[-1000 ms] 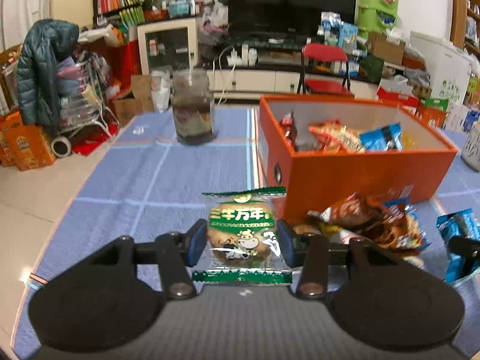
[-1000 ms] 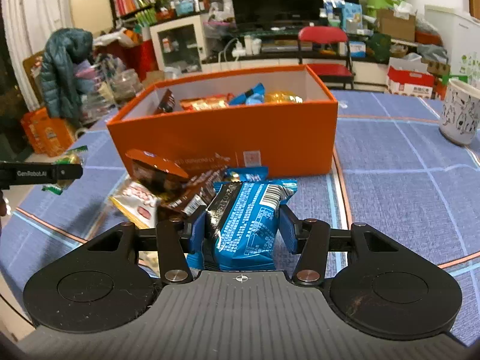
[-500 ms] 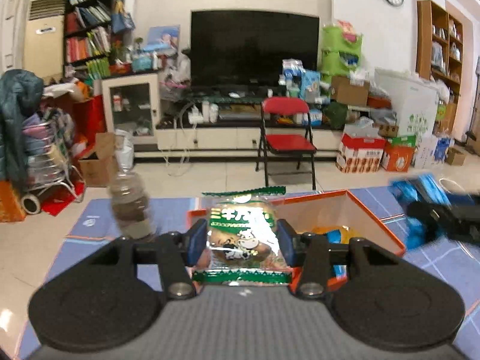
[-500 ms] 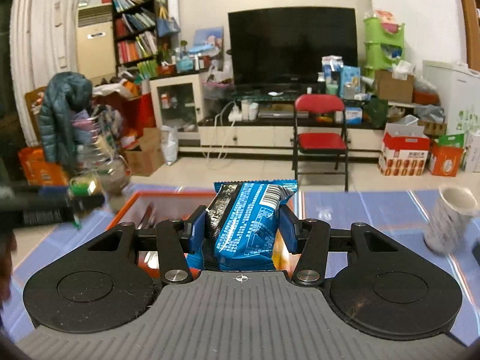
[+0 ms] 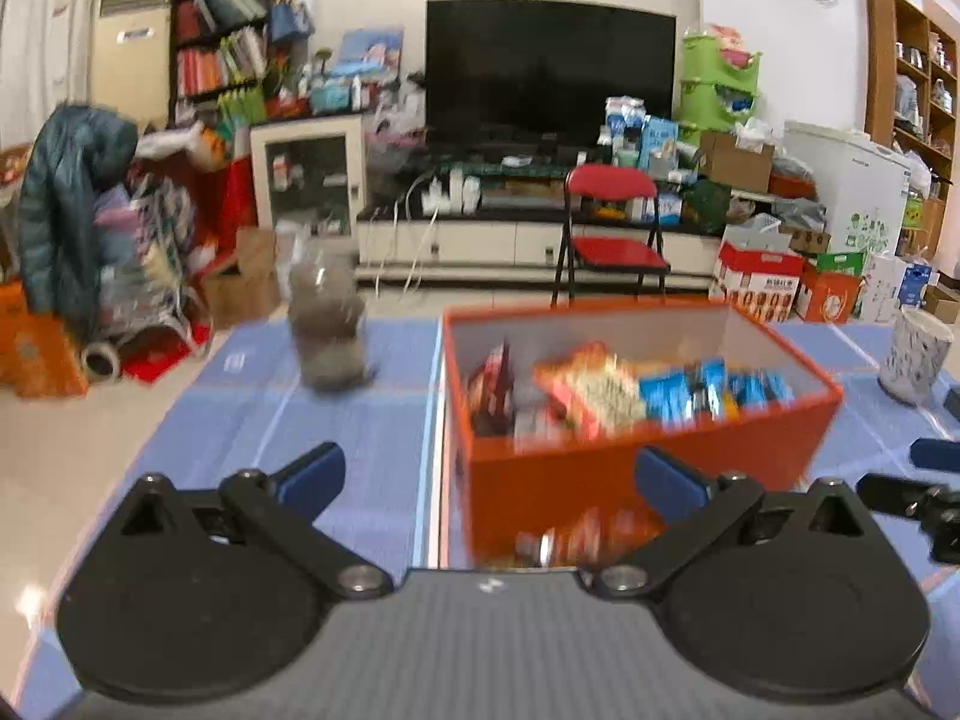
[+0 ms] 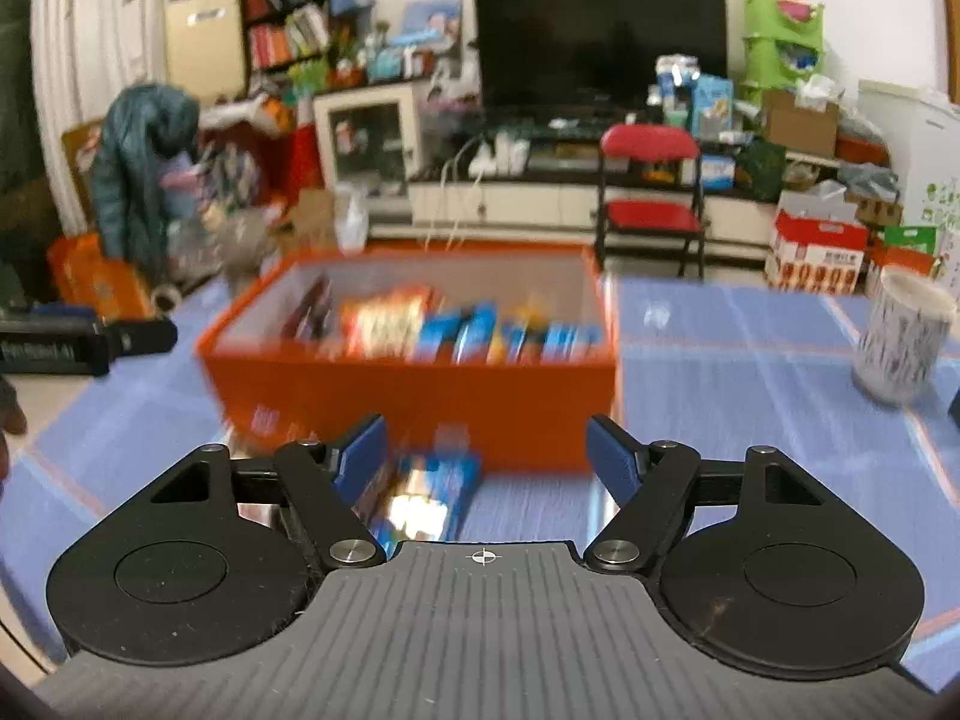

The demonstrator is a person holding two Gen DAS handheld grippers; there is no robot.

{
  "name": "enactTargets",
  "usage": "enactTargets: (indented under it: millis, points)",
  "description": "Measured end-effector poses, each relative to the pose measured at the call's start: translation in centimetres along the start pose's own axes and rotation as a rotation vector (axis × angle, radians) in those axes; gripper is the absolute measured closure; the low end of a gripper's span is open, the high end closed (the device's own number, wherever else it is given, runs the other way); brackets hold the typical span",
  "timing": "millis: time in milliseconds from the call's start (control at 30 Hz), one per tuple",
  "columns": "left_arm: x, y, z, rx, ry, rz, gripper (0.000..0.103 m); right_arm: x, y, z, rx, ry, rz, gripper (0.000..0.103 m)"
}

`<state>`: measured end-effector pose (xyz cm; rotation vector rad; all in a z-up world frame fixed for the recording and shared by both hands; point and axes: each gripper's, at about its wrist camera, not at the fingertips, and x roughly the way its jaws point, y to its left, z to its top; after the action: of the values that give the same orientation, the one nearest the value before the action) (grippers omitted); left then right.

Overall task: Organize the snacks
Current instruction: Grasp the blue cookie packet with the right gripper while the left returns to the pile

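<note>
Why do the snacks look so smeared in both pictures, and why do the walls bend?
Left wrist view: motion blur smears the orange box and jar. Right wrist view: the snacks and cup streak likewise. Both views: the fisheye lens curves the edges.

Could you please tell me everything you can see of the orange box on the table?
The orange box is an open-topped rectangular carton, cardboard by its look, with pale inner walls. It stands upright on the blue checked tablecloth, partly filled with blurred snack packets in red, orange and blue. More packets lie against its near wall. Nothing else touches it.
</note>
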<state>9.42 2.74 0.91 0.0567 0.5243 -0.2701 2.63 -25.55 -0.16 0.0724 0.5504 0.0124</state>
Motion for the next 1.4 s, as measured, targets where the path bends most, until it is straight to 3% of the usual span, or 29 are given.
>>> enactTargets:
  millis: [133, 300, 433, 567, 700, 1300, 1367, 1400]
  points:
    - [-0.5, 1.1, -2.4, -0.005, 0.010, 0.037, 0.001, 1.1, 1.3, -2.2, -0.036, 0.042, -0.022, 0.042]
    - [0.8, 2.6, -4.0, -0.037, 0.076, 0.028, 0.001, 3.4, 2.3, -3.1, -0.048, 0.094, -0.040, 0.041]
    - [0.9, 1.3, -4.8, 0.011, 0.095, -0.068, 0.001, 5.6, 2.3, -2.3, -0.030, 0.111, -0.085, 0.041]
    - [0.6, -0.1, -5.2, 0.057, 0.103, -0.129, 0.001, 8.2, 2.1, -2.0, -0.004, 0.145, -0.057, 0.046]
    - [0.3, -0.7, -5.6, 0.109, 0.105, -0.114, 0.001, 9.7, 3.0, -2.2, -0.010, 0.152, -0.039, 0.047]
    - [0.6, 0.3, -5.7, 0.105, 0.117, -0.104, 0.001, 13.2, 4.3, -2.8, 0.003, 0.212, -0.004, 0.046]
    - [0.8, 0.4, -5.7, 0.100, 0.116, -0.104, 0.001, 13.2, 4.5, -2.7, -0.019, 0.218, -0.011, 0.061]
    - [0.8, 0.4, -5.7, 0.093, 0.116, -0.107, 0.001, 13.1, 4.5, -2.7, -0.025, 0.220, -0.018, 0.062]
